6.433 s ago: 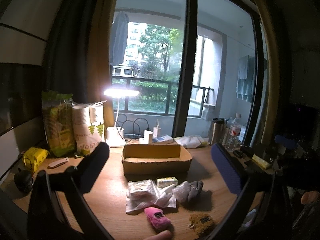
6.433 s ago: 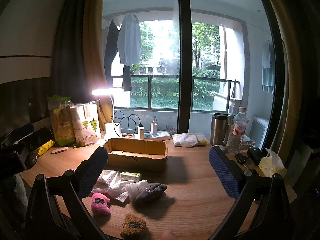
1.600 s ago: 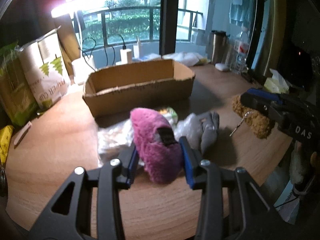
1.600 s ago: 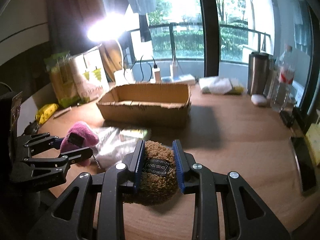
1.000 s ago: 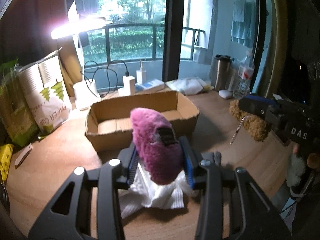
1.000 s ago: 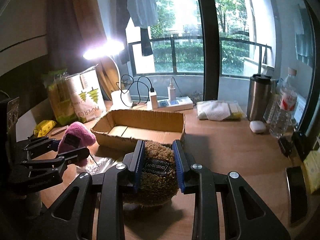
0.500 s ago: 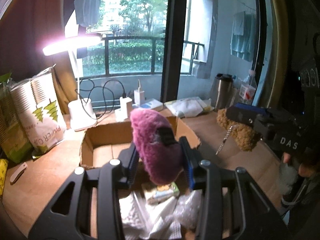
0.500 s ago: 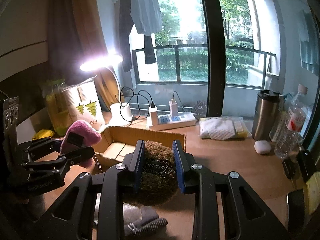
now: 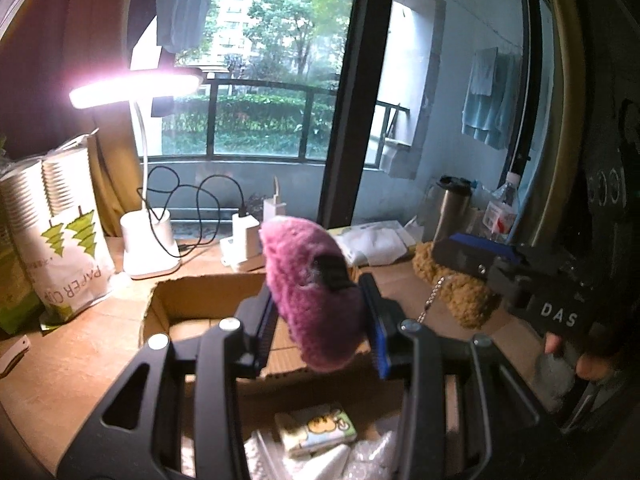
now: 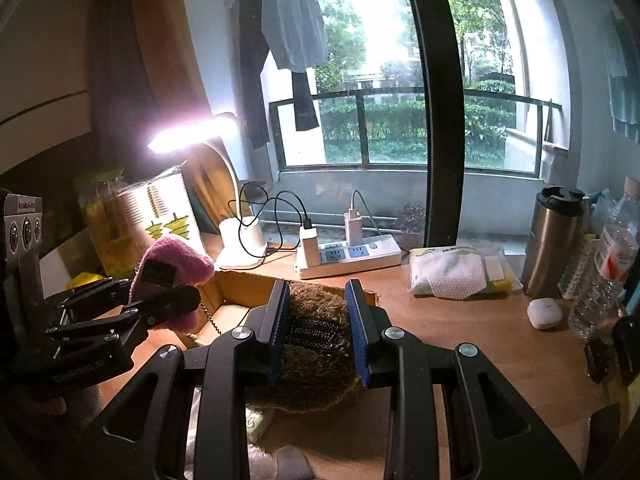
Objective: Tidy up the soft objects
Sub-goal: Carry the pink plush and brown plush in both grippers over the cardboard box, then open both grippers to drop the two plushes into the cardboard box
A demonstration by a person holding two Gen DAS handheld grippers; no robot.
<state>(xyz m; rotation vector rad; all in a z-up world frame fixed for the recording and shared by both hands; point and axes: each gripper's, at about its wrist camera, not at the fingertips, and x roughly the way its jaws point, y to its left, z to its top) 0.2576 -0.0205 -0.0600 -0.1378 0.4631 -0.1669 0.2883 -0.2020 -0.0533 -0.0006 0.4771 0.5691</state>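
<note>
My left gripper (image 9: 322,322) is shut on a pink plush pouch (image 9: 312,292) and holds it in the air over the near edge of an open cardboard box (image 9: 192,304). My right gripper (image 10: 318,330) is shut on a brown plush pouch (image 10: 316,360) with a black label, raised over the box's right end (image 10: 240,284). Each gripper shows in the other's view: the brown pouch (image 9: 456,288) at the right, the pink pouch (image 10: 172,268) at the left. A small printed packet (image 9: 316,434) and white wrapped items (image 9: 332,462) lie on the wooden desk below the box.
A lit desk lamp (image 9: 148,240), a paper cup pack (image 9: 60,232) and a power strip with chargers (image 10: 348,254) stand behind the box. A white cloth pack (image 10: 452,272), steel tumbler (image 10: 554,240) and water bottle (image 10: 608,264) stand at the right.
Both grippers have gone from open over the desk to shut on their pouches. They have lifted them and carried them forward toward the box, which now lies just below.
</note>
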